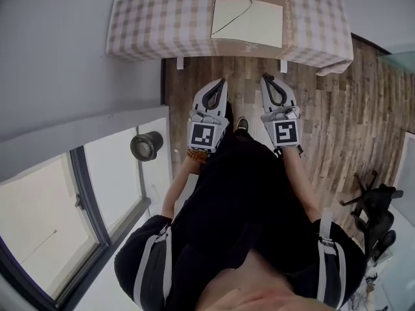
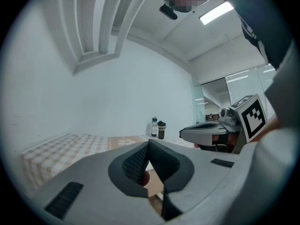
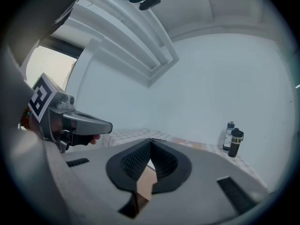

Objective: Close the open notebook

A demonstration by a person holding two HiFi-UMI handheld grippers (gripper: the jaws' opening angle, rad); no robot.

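Left claw [image 2: 149, 143] tips together, checked table [image 2: 56, 149], two bottles [image 2: 158, 128] beyond

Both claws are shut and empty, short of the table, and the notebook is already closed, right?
No: the head view shows the notebook lying open on the table. The left claw and right claw are shut, empty and short of it.

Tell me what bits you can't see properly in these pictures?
- Open cream paper notebook: in the head view any writing is too small. In the gripper views it is almost all hidden behind the shut left gripper and right gripper.
- Two small cylindrical bottles: the labels are too small in the gripper views, and the head view's top edge cuts the bottles off.
- Table underside: the checked tablecloth hides it in the head view.
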